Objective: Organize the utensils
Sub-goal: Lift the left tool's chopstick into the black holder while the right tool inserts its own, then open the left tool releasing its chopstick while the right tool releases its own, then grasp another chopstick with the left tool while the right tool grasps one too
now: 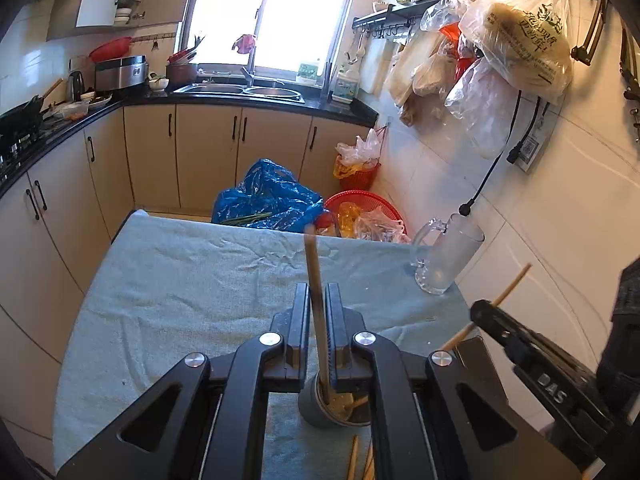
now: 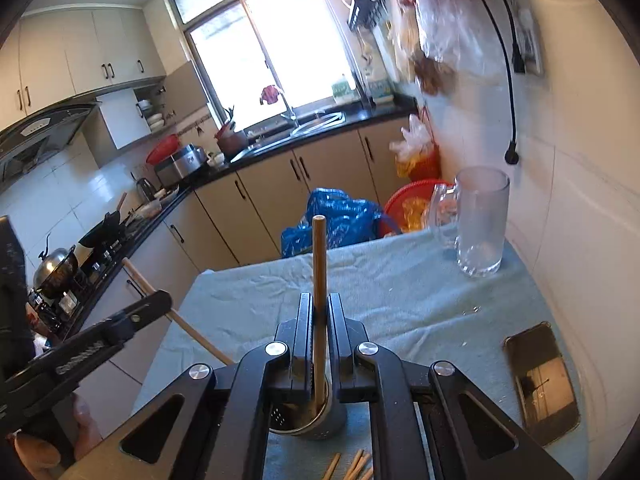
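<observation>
Now each of your hands holds one chopstick over the holder cup (image 2: 310, 420) so it can drop in. Your left gripper (image 1: 319, 320) pinches its chopstick (image 1: 314, 276) between nearly shut jaws. Your right gripper (image 2: 320, 320) pinches the other chopstick (image 2: 319, 280), tip inside the cup. More chopsticks (image 2: 352, 466) lie on the surface (image 2: 400, 288) nearby.

Glass mug (image 2: 478, 224) upright at far right corner of cloth-covered counter (image 2: 400, 300). Phone (image 2: 542, 380) flat near right edge. Blue plastic bag (image 1: 268, 196) and red basket (image 1: 360, 204) on floor beyond.
</observation>
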The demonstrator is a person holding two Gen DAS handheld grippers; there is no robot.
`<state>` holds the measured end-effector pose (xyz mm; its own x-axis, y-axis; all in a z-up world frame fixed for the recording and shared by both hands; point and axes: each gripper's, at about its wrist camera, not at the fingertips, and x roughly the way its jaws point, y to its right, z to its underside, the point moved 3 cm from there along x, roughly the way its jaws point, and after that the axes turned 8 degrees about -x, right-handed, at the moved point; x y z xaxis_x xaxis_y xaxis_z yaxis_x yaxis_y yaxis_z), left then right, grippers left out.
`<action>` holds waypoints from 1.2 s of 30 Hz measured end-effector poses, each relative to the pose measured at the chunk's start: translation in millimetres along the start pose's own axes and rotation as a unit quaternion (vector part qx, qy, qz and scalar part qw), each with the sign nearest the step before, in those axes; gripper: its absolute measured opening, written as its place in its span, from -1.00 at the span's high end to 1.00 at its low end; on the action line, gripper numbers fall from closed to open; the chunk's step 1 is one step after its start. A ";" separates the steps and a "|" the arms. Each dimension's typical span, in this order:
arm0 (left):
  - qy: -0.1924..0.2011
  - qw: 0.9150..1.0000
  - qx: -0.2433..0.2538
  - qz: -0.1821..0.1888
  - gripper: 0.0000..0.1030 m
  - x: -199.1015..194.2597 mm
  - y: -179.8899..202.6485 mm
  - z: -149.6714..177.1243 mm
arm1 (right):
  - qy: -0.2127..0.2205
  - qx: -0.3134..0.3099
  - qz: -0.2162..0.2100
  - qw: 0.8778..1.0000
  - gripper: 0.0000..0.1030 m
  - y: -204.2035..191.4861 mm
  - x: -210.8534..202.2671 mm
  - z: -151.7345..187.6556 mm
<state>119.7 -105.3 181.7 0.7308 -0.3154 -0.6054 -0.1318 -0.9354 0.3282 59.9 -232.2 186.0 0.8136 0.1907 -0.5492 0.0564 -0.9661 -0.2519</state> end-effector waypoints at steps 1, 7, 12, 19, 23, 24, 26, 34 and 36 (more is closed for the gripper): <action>-0.001 1.000 -0.001 0.003 0.57 -1.8 -1.1 0.4 | -0.002 0.006 -0.002 1.000 0.85 2.4 2.3 0.8; 0.020 1.000 -0.005 0.007 0.21 -29.6 -6.8 0.7 | -0.003 0.020 -0.007 1.000 0.10 6.6 0.3 1.5; 0.037 0.999 -0.003 0.003 0.11 -68.2 -16.1 14.4 | 0.006 0.014 -0.004 1.000 0.08 2.8 -28.8 1.7; 0.032 0.999 0.000 0.008 -0.12 -114.6 -37.7 72.5 | 0.007 -0.012 0.015 1.000 -0.17 9.6 -94.7 15.7; -0.023 0.999 0.024 0.012 -0.13 -103.9 -39.3 126.7 | -0.007 -0.043 0.049 0.998 -0.31 27.9 -136.1 31.7; -0.042 0.999 0.030 0.014 -0.13 -97.0 -38.1 141.7 | -0.012 -0.055 0.064 0.996 -0.34 34.5 -147.0 36.6; -0.077 0.996 0.046 0.018 -0.13 -82.6 -33.4 165.8 | -0.021 -0.076 0.094 0.992 -0.39 47.7 -164.1 42.9; -0.208 0.963 0.164 0.044 -0.10 -11.3 4.7 247.5 | -0.091 -0.083 0.175 0.977 -0.50 112.0 -199.9 102.1; -0.218 0.959 0.177 0.034 0.08 0.0 8.0 254.3 | -0.113 -0.056 0.150 0.981 -0.50 120.4 -190.7 123.9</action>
<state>-51.7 -153.5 -0.1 0.3737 -0.3425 -0.8620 -0.4447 -0.8817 0.1576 -160.2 -363.4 161.7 0.6554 -0.0834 -0.7506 -0.0926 -0.9953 0.0297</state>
